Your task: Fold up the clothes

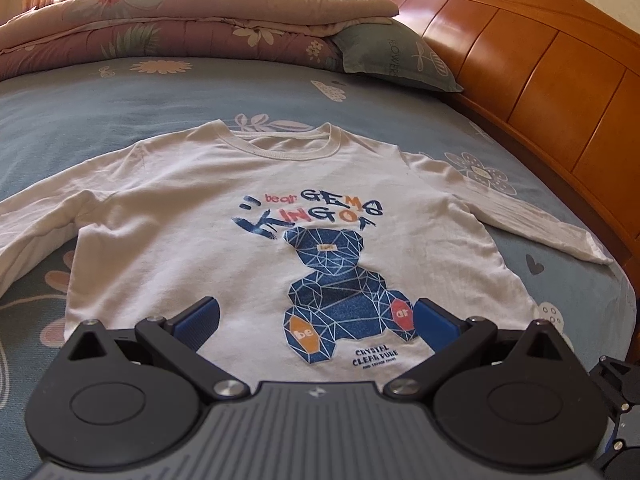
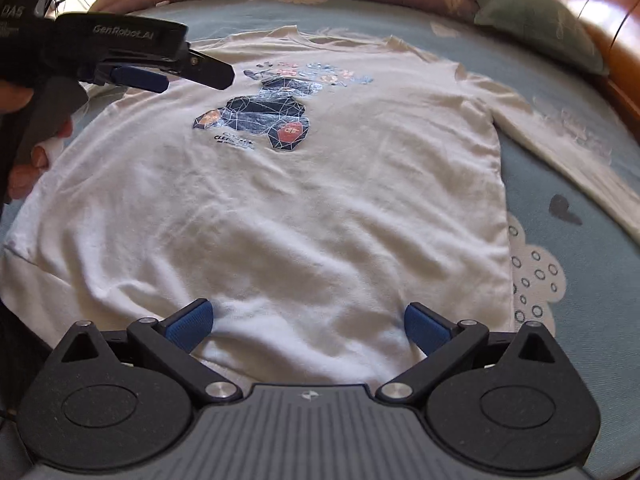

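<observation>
The white bear-print sweatshirt (image 1: 256,208) lay flat, sleeves spread, collar away; the right gripper (image 2: 306,330) sat at its hem, the left gripper (image 1: 316,326) over its print, both spread wide and holding nothing

My left gripper (image 1: 316,322) hangs wide open at frame bottom over white bear-print shirt (image 1: 248,216), spread flat on blue bedsheet (image 1: 100,104). Folded quilt (image 1: 172,28) upper left, headboard (image 1: 532,72) upper right.

A bed (image 1: 120,92) with a blue flowered sheet carries a white long-sleeved shirt (image 1: 192,216) spread flat, print up, sleeves out to both sides, with a folded quilt (image 1: 168,28) and a green pillow (image 1: 396,56) by the wooden headboard (image 1: 540,64).
</observation>
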`<state>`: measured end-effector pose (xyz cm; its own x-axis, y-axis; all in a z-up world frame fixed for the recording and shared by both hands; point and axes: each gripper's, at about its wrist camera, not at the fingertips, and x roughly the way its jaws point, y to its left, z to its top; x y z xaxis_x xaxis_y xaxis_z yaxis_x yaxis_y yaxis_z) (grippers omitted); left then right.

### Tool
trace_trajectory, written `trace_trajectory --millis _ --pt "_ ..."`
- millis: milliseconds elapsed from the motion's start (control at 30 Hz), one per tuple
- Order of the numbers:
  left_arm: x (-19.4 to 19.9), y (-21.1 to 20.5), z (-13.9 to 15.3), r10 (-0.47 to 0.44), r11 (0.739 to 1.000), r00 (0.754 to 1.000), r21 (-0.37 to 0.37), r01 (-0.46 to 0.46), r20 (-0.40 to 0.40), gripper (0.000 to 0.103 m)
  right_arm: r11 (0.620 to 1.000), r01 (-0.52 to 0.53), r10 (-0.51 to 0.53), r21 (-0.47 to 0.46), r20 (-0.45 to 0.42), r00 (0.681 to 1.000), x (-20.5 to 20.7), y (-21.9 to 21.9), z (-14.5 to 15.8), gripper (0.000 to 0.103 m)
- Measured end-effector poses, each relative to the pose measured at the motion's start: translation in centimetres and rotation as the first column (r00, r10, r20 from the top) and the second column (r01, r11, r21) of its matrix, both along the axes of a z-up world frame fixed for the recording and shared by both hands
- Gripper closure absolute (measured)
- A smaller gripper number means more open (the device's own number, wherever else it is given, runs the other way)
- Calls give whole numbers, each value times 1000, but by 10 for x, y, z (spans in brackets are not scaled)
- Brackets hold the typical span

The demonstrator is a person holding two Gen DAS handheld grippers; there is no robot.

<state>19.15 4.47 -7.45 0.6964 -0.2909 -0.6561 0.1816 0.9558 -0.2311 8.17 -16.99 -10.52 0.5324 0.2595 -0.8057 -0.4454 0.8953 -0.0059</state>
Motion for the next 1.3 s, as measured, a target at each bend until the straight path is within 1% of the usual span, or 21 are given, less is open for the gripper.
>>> trace_trajectory --millis 100,200,367,467,533,600,700,867,967,1033,1100,1200,1267,1300 --pt "-1 -6 -3 -11 1000 1000 14 12 -19 1 999 41 -41 12 14 999 2 -1 -1 0" --pt "0 -10 -7 -15 999 999 30 17 -37 1 998 66 -67 20 46 997 -2 -1 -3 0" --pt "2 -14 -13 -19 998 998 54 22 -56 1 997 73 -76 39 82 994 -8 -3 -5 0" --pt "2 -17 -17 -21 997 997 68 25 -68 1 998 58 -61 35 73 995 -7 -4 -4 0" --pt "3 -19 -19 -22 997 997 77 28 -75 1 999 36 -37 24 45 998 -5 -4 -1 0" --pt "4 -20 -22 -23 996 996 87 30 -83 1 999 12 -12 36 21 1000 -1 -8 4 0" --pt "5 -22 -24 -22 995 996 93 30 -90 1 997 -14 10 72 52 999 2 -19 18 0" --pt "4 -19 -24 -33 996 996 79 39 -80 1 994 -58 49 91 93 994 21 -31 32 0" --pt "2 -14 -26 -49 997 997 58 53 -67 1 982 -49 35 182 82 996 34 -36 24 0" --pt "2 -11 -26 -52 998 997 36 54 -62 1 967 -18 10 254 31 999 41 -40 8 0" --pt "2 -7 -25 -51 999 997 11 52 -61 1 976 -22 12 217 51 999 41 -34 1 0" --pt "3 -2 -25 -48 999 997 -27 46 -64 1 990 -70 58 120 97 994 34 -22 -6 0" --pt "3 2 -25 -47 998 997 -50 44 -64 1 992 -75 63 104 117 991 32 -19 -8 0" --pt "1 3 -26 -54 997 997 -51 51 -59 1 991 -71 57 112 121 991 33 -20 -8 0"
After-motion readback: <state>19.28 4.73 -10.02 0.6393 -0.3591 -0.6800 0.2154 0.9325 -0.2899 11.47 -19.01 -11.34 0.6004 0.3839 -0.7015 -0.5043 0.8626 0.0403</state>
